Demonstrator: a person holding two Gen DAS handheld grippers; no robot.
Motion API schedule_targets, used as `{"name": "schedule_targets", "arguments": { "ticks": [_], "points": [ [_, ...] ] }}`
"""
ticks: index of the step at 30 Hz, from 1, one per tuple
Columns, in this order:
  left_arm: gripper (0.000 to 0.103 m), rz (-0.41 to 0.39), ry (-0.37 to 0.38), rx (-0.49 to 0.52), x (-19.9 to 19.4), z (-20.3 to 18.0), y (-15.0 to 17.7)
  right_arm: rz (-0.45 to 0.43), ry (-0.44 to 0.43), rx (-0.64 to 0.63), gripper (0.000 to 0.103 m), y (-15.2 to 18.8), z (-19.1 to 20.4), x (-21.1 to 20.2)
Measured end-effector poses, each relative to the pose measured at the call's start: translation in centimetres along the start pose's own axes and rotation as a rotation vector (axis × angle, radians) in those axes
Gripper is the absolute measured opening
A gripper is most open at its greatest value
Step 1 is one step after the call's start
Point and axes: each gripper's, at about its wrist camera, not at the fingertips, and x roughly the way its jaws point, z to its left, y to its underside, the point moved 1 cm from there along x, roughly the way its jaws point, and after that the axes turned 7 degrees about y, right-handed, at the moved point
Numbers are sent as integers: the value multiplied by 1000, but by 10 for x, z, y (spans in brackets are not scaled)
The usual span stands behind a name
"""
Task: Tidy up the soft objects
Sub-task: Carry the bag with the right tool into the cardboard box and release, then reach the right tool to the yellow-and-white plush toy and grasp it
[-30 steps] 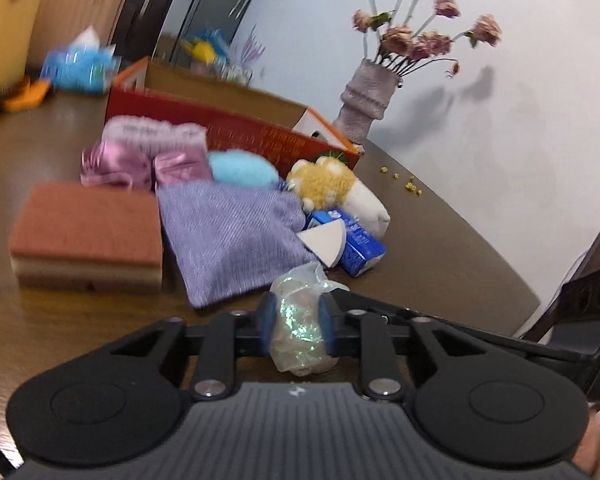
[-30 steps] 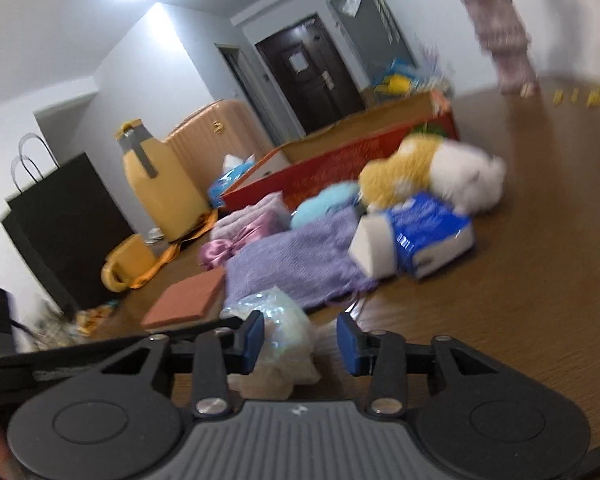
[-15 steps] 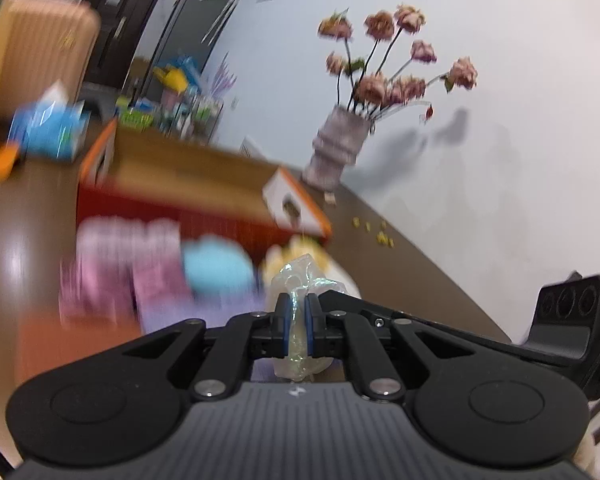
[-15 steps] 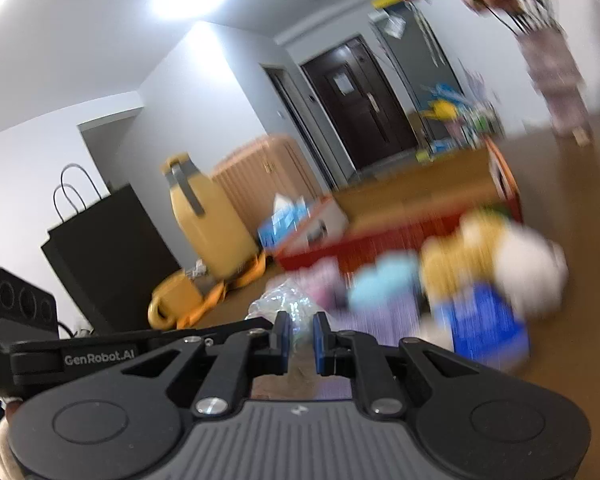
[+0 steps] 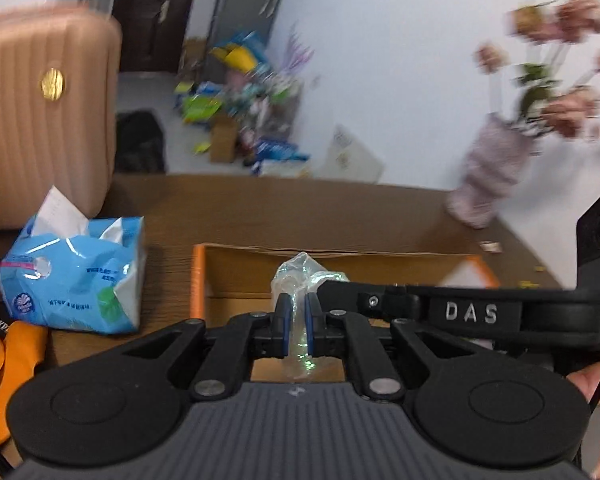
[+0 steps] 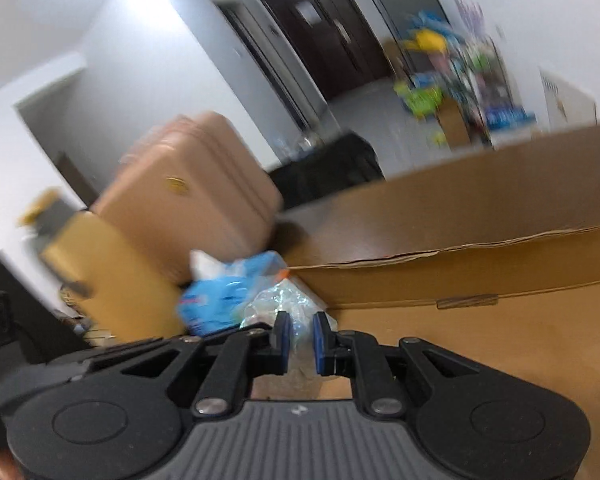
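Cluttered living rm w/ white walls and a dark door in back; brown wood table (image 5: 260, 208) up front carries a blue tissue pack (image 5: 74, 276), a vase of pink flowers (image 5: 496, 176) at the far right, and an open cardboard box (image 5: 240, 272) w/ orange edges. A tan suitcase (image 5: 40, 120) stands behind the table.

Both claws pinch the same thing: a crumpled clear plastic bag (image 5: 298, 284) w/ an iridescent sheen. Left gripper (image 5: 296, 326) has its blue pads pressed nearly together on the bag's lower part; right gripper (image 6: 299, 338) pinches it too, pads close w/ film bunched between. Right gripper's arm crosses the left view, so the two stand side by side. Bag hangs over the box's open interior, near the box's left end in the right view.

Handling, as a guess: very light, limp, no stiffness, slick film that can slide out of a loose pinch. Not fragile, tho it may cling to the pads on release. Best hold is a gathered, bunched section rather than a single thin edge, so several layers sit between the pads.
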Motion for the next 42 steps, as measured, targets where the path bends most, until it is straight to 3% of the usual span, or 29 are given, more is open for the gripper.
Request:
{"name": "schedule_targets", "arguments": {
  "ticks": [5,7,8,9,10,12,17,19,24,29,35,42],
  "points": [
    [10,39,-76,14,30,25,-6,108,37,74,18,-15,-10,68],
    [13,36,-67,23,26,28,-2,139,46,106,29,-15,-16,81],
    [16,36,-59,18,25,30,-2,146,58,123,47,-11,-20,86],
    [29,37,-52,9,24,33,-3,150,68,140,56,-7,-26,85],
    [35,37,-31,-6,21,35,-3,151,71,153,56,-7,-29,85],
    [36,27,-33,-2,13,31,-2,147,67,155,56,-8,-33,80],
    [53,-29,-71,60,-34,12,-7,59,122,70,56,-20,-34,9],
    [74,-72,-100,92,-63,2,-9,-3,186,-14,59,-25,-32,-36],
    [85,-153,-198,143,-126,-23,-3,-140,364,-188,77,-18,-37,-146],
    [86,-195,-243,162,-170,-51,11,-224,421,-208,81,5,-48,-226],
    [88,-247,-239,188,-208,-83,33,-275,397,-208,83,27,-39,-272],
    [89,-335,-293,227,-245,-103,110,-405,371,-275,86,97,-32,-312]
  ]
}}
